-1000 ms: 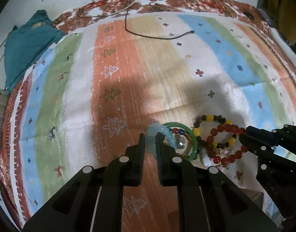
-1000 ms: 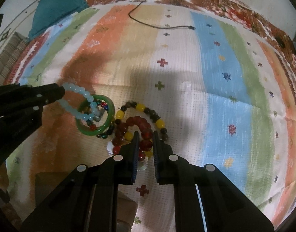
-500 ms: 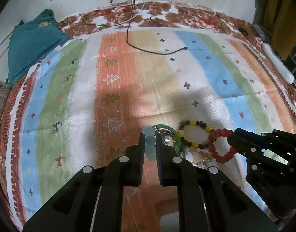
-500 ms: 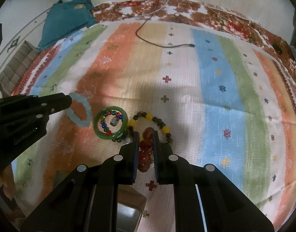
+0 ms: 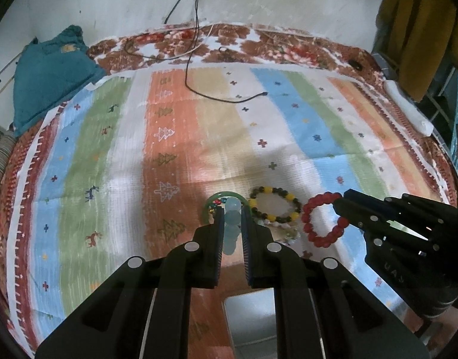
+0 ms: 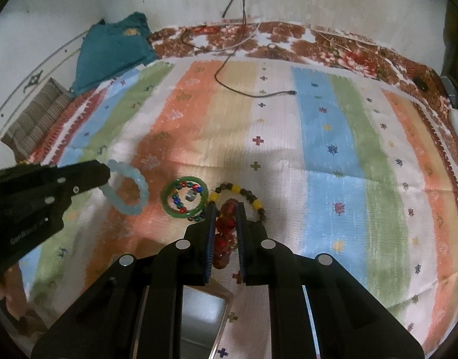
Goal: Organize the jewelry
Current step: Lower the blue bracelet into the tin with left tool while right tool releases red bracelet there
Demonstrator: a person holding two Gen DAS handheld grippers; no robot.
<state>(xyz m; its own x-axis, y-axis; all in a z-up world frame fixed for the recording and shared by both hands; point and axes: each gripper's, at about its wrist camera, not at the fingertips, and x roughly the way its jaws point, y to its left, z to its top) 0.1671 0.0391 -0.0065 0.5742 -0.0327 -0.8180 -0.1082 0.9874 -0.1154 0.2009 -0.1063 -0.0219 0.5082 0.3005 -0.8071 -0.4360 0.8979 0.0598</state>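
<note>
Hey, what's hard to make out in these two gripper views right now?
- Left wrist: the pale blue bracelet is mostly hidden between the left gripper fingers.
- Right wrist: the box below the right gripper is cut off by the fingers.
- Both: the small jewelry beside the yellow-and-dark bracelet is too blurred.

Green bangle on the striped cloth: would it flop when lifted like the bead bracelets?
Probably not: the green bangle looks like one solid ring, so likely stiff. Its smooth glossy surface may slip between the fingers. Being round, it could roll if set on edge.
</note>
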